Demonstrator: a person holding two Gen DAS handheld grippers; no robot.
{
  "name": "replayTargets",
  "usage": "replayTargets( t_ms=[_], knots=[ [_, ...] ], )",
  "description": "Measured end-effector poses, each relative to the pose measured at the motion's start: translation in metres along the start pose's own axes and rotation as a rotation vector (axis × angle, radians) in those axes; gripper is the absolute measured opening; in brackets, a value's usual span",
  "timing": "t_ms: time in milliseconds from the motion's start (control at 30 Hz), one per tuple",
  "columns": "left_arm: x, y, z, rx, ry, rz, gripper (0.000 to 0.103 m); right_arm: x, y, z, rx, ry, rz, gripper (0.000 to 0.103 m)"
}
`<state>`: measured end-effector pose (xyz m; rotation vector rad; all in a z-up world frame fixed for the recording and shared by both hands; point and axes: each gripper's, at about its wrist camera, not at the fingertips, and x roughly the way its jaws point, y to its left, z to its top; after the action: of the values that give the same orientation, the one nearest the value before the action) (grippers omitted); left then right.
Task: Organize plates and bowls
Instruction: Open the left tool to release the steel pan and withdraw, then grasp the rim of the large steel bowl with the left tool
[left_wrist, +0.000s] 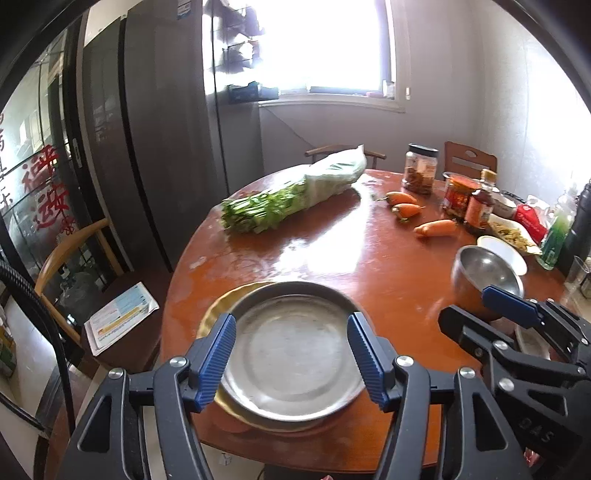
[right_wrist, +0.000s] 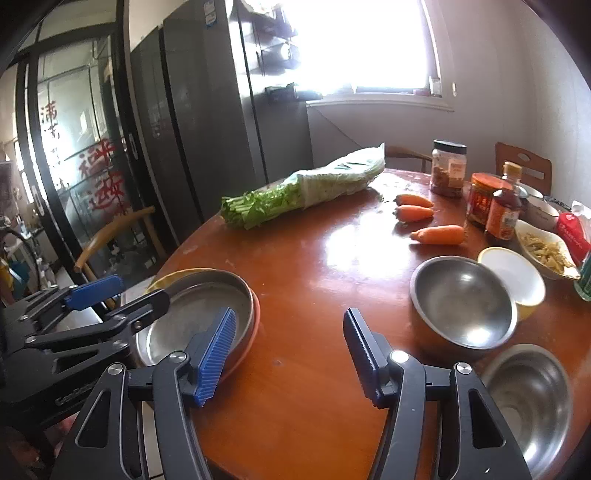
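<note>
A: What sits closest on the round wooden table (right_wrist: 317, 280)?

B: At the near edge, the steel plate (left_wrist: 291, 354) lies on a gold plate (left_wrist: 218, 310), with an orange rim showing under the stack in the right wrist view; the left gripper (left_wrist: 291, 354) hangs above it, jaws spread wide to either side of the dish, the pads pressing on nothing.

A: And the right gripper (right_wrist: 290, 354)?

B: Also parted, with only bare tabletop between its blue pads (right_wrist: 218, 354); nothing is held.

A: Where are the bowls?

B: To the right; a small steel bowl (right_wrist: 532, 402) sits at the near right edge; just beyond it stands a larger steel bowl (right_wrist: 461, 302), and touching that one's far side is a white bowl with a yellow outside (right_wrist: 513, 277).

A: Farther back?

B: Three carrots (right_wrist: 437, 234) lie near the middle right; beside them stand a sauce bottle (right_wrist: 504, 214), a red-lidded jar (right_wrist: 482, 199) and a black-lidded jar (right_wrist: 448, 168); a white dish of pale food (right_wrist: 546, 251) sits to the right of the bottle; a bundle of greens in a plastic wrap (right_wrist: 306, 188) lies across the far left; behind it stands a dark refrigerator (right_wrist: 207, 122), and the window (right_wrist: 358, 40) glares white.
</note>
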<state>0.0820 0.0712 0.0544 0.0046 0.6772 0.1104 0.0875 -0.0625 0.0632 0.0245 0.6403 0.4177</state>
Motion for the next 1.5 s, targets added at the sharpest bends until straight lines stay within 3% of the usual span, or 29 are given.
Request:
replayTargets(
  t_ms=[467, 833, 1233, 1500],
  knots=[
    [-0.022, -0.074, 0.008, 0.066, -0.029, -0.082, 0.064, -0.069, -0.064, -0.01, 0.031, -0.06, -0.099, 0.069],
    [-0.019, -0.129, 0.008, 0.12, -0.011, -0.155, 0.065, -0.095, -0.108, -0.023, 0.05, -0.046, -0.189, 0.069],
    [0.007, -0.191, -0.01, 0.179, 0.081, -0.255, 0.065, -0.099, -0.179, -0.053, 0.128, 0.028, -0.291, 0.069],
    [0.021, -0.216, -0.017, 0.201, 0.118, -0.254, 0.065, -0.079, -0.212, -0.069, 0.168, 0.106, -0.287, 0.069]
  ],
)
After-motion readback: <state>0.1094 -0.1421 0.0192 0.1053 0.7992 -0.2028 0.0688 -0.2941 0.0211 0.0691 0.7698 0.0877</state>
